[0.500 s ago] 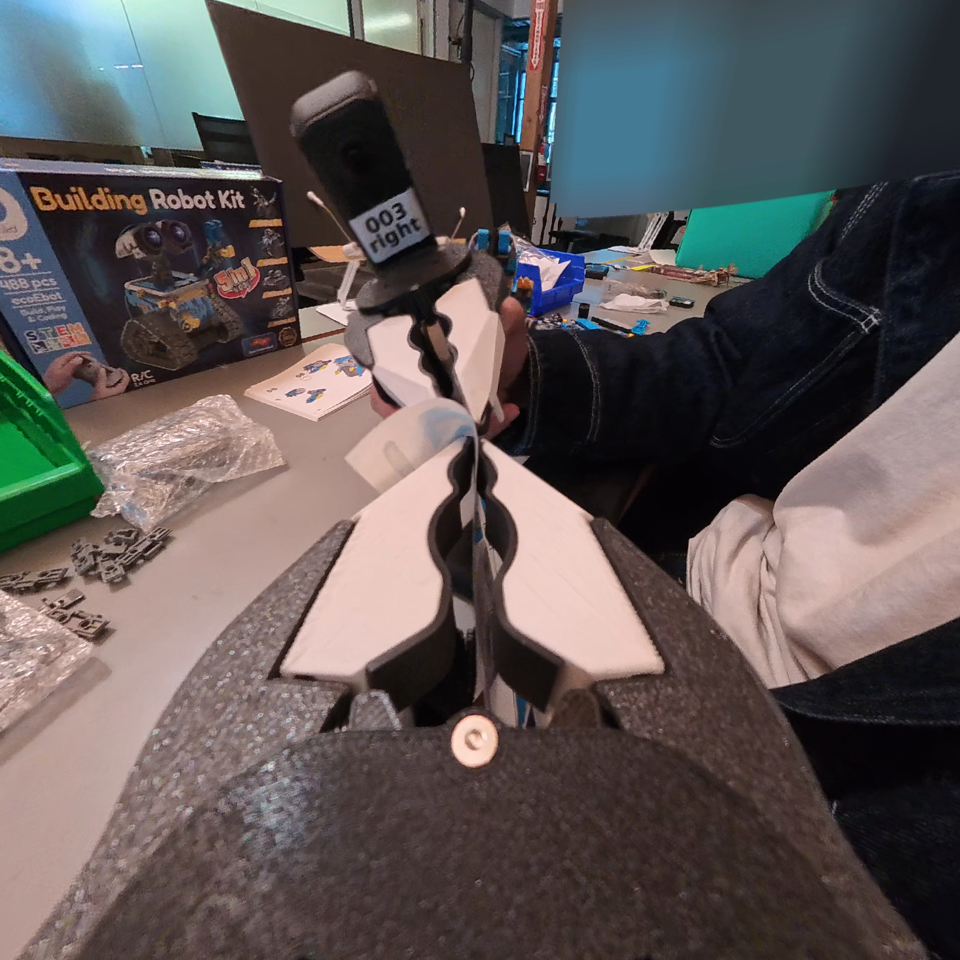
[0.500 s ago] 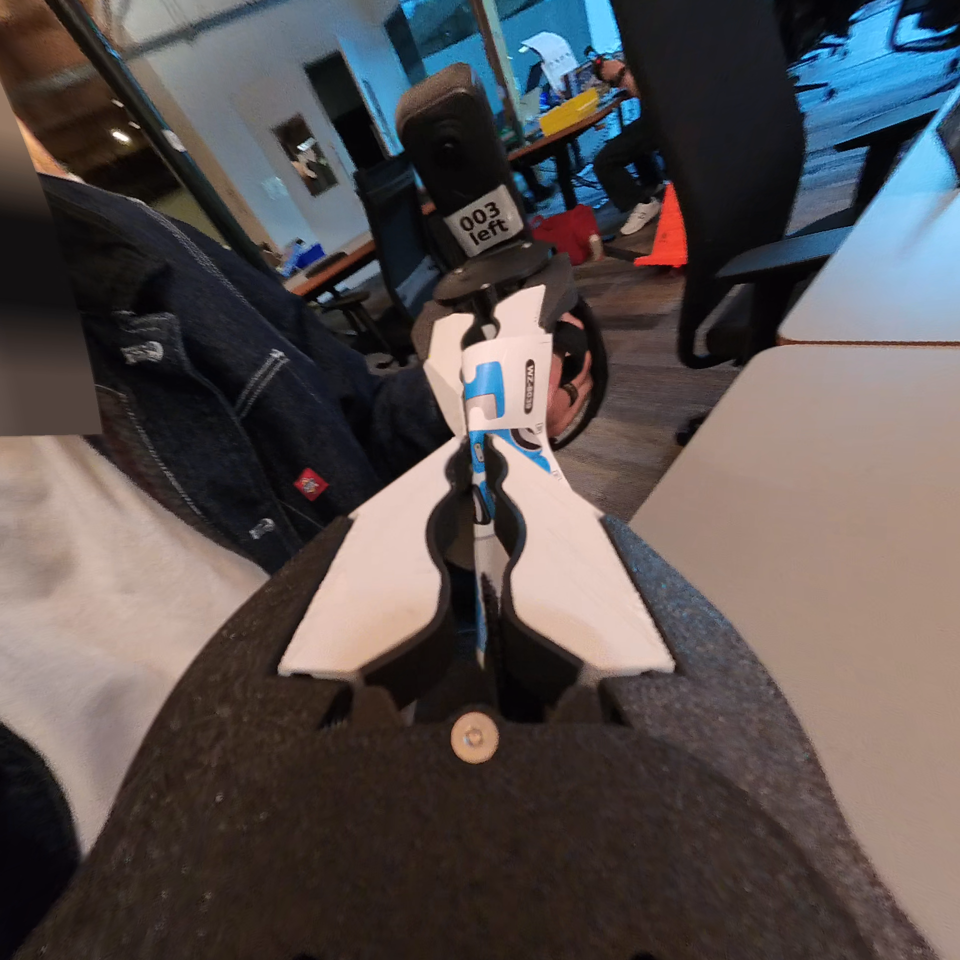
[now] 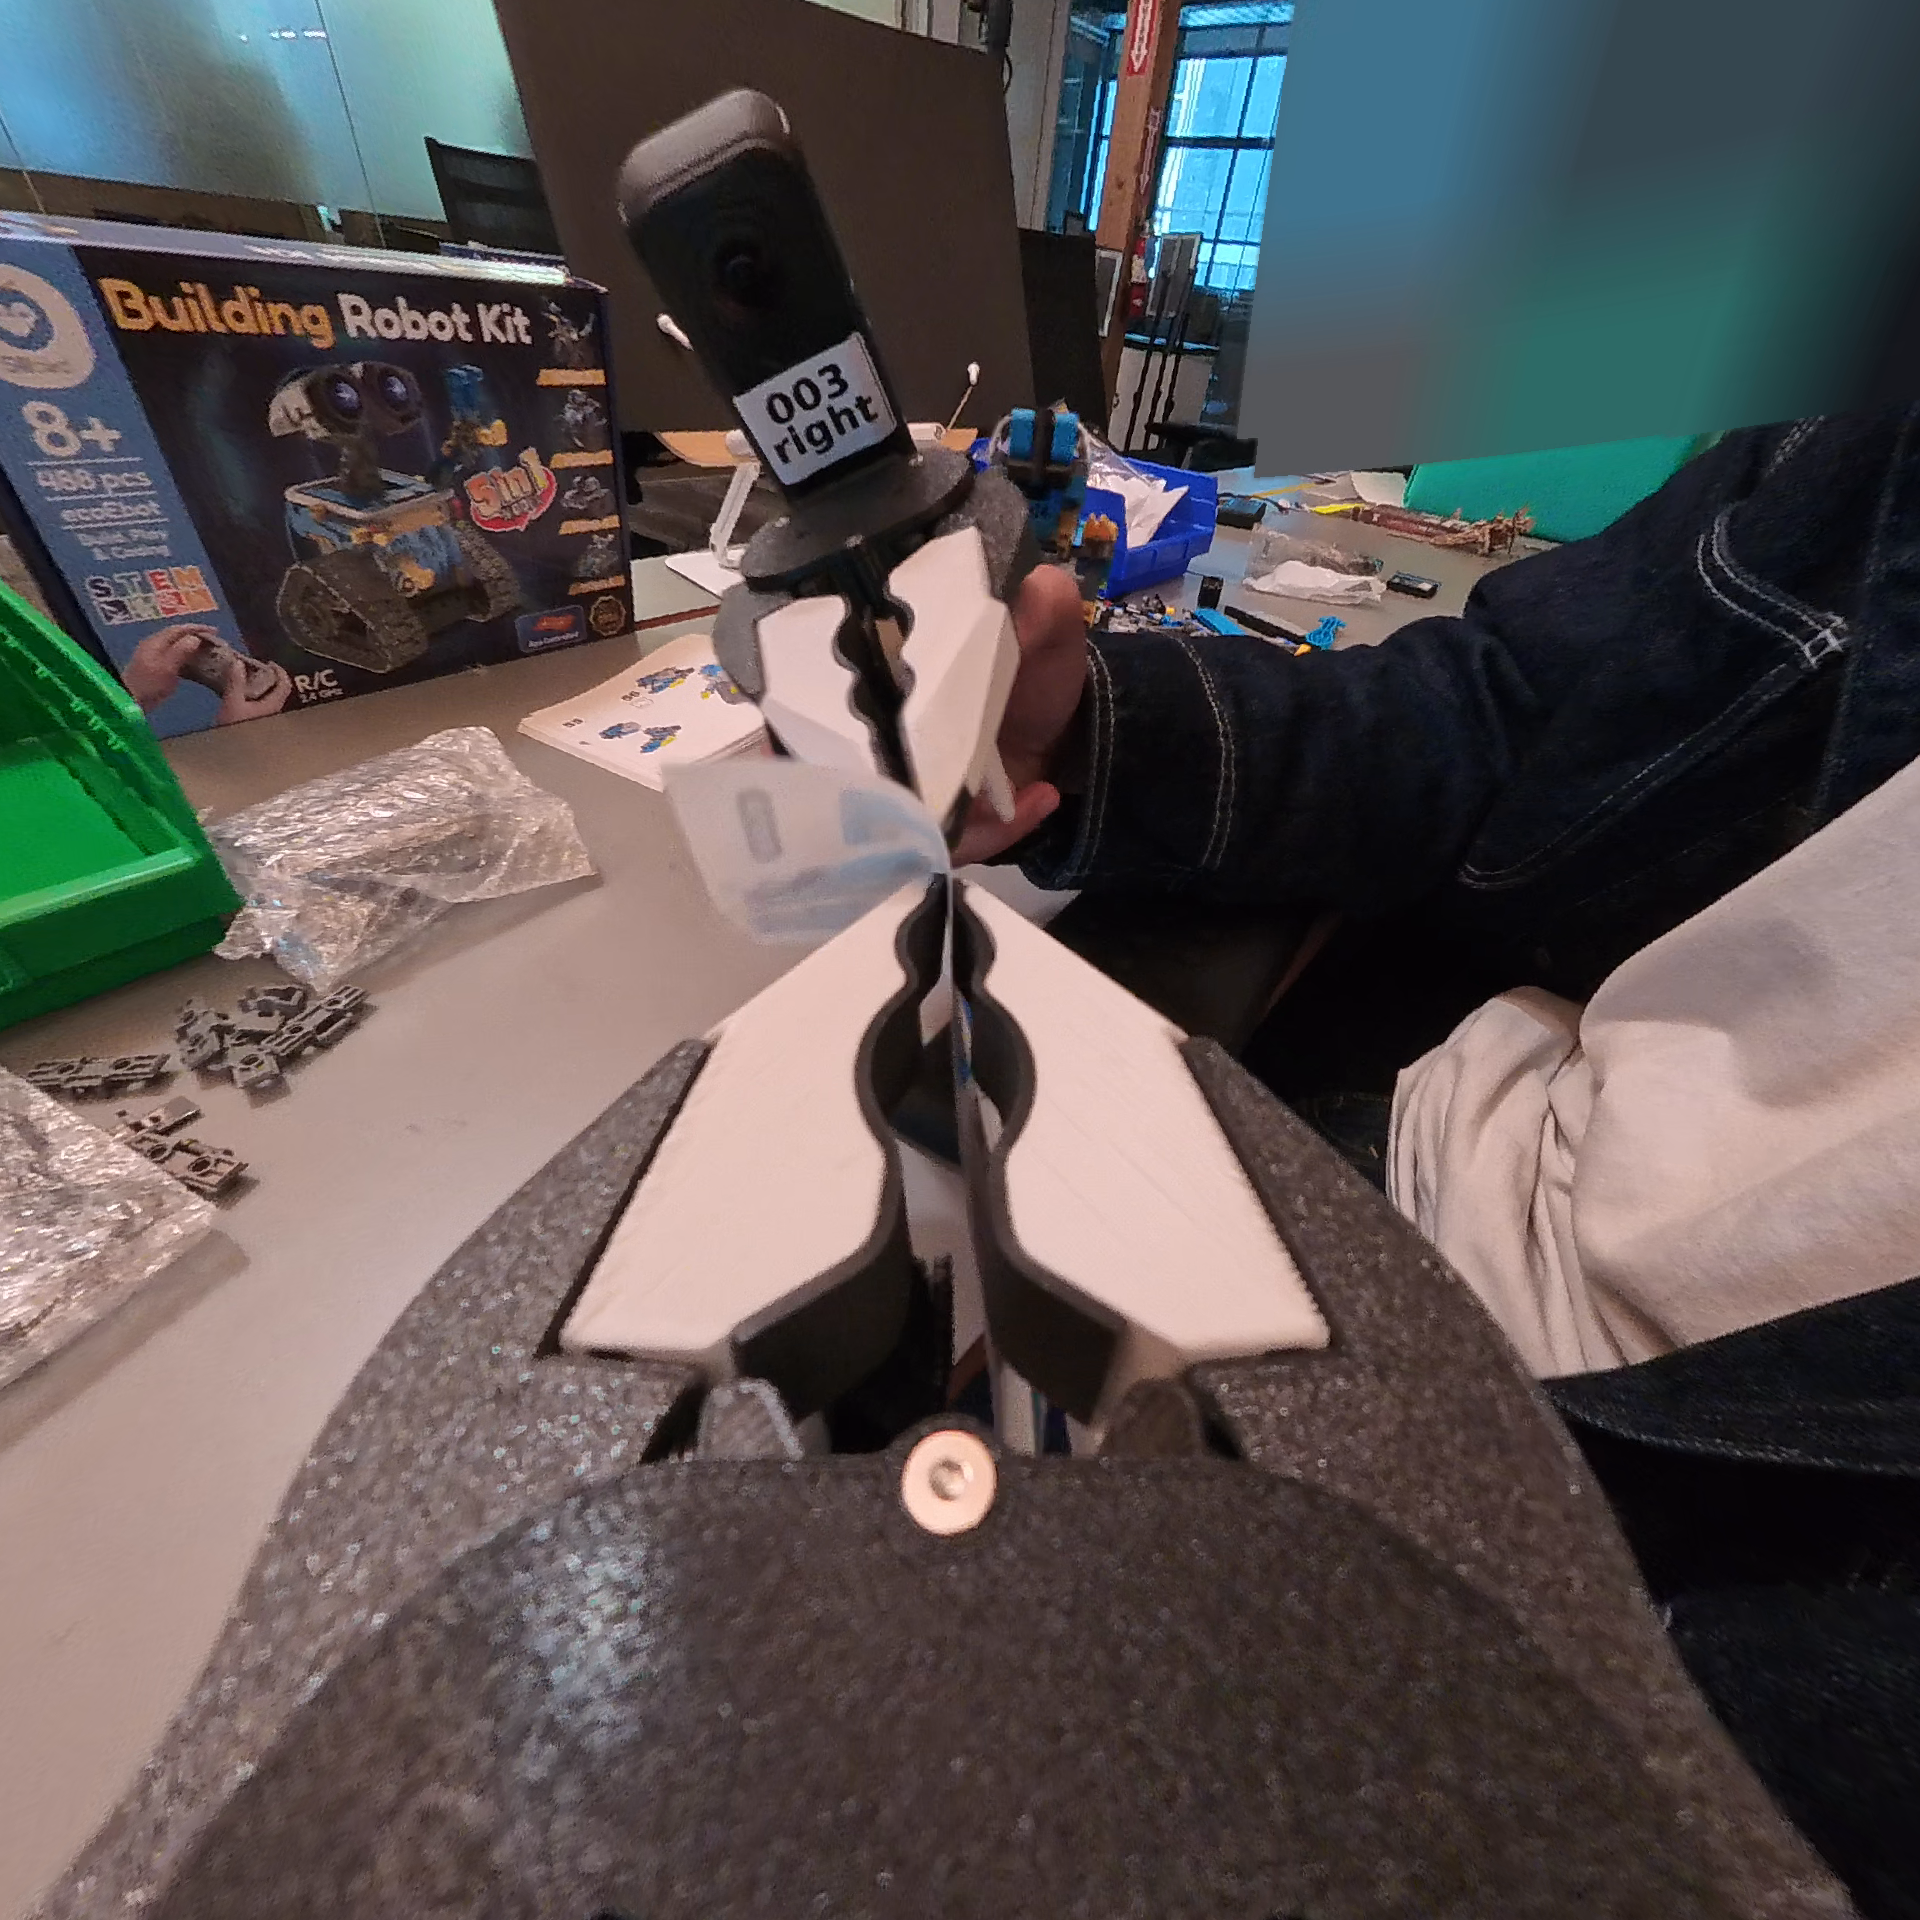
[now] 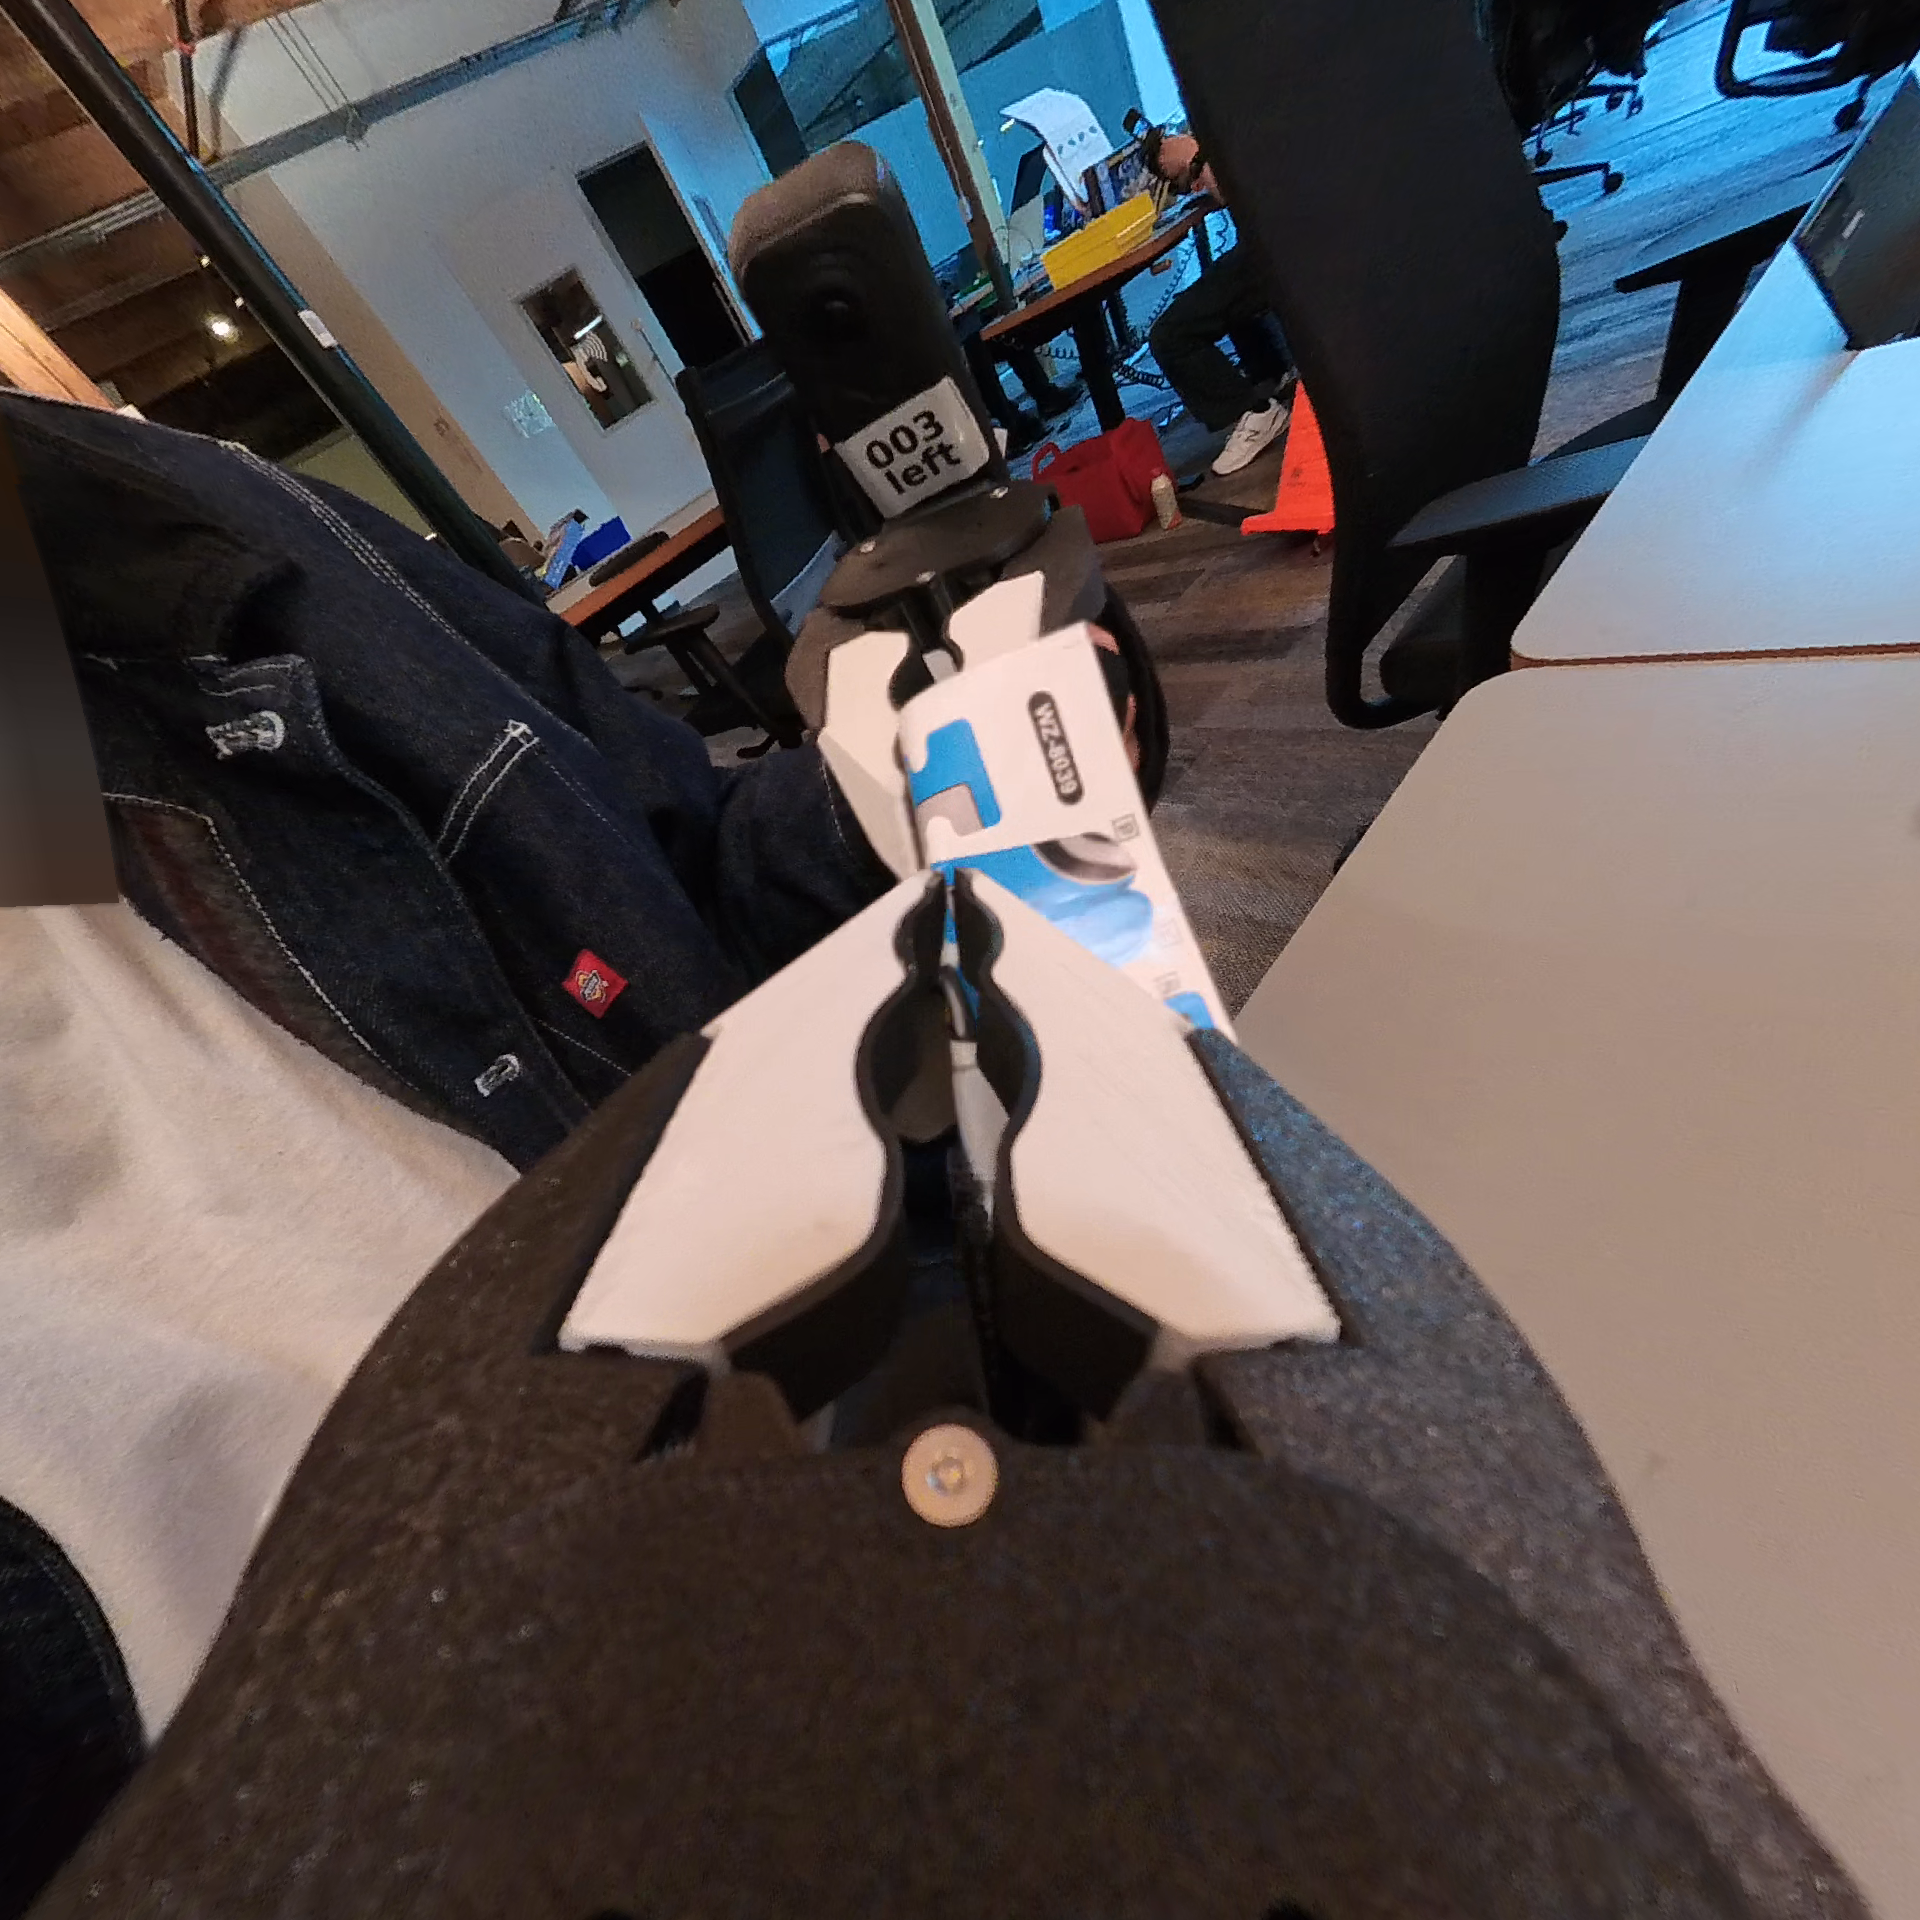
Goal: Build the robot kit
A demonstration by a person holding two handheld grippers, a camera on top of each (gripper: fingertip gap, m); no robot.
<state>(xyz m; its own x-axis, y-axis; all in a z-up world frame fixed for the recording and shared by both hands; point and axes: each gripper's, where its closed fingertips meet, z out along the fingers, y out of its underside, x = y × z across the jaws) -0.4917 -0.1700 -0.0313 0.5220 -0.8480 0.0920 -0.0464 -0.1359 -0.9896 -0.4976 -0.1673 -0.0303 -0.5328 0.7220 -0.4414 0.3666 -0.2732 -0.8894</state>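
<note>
- Grey, matt and smooth: that is the table we see under the left gripper, and the right wrist view shows another pale stretch of table at its right side.
- Going from the left in the left wrist view, we find a green bin at the edge, crumpled clear plastic bags beside it, and small grey building pieces scattered in front of them.
- Behind these stands a dark blue kit box with a tracked toy robot pictured on it, and an open instruction booklet lies flat near it.
- Farther back right we see a blue bin and loose small parts on a second table.
- In the right wrist view the room opens out: black office chairs, a red bag and an orange cone on the floor.
- We hold the white and blue sheet in the air between the two grippers, off the table, in front of a person's denim jacket.
- It is thin printed paper, bent at its middle, with blue shapes and a dark oval mark; in the left wrist view its free end looks blurred.
- The left gripper has its jaws pressed together on the sheet's edge.
- The right gripper is likewise clamped tight on the same sheet.
</note>
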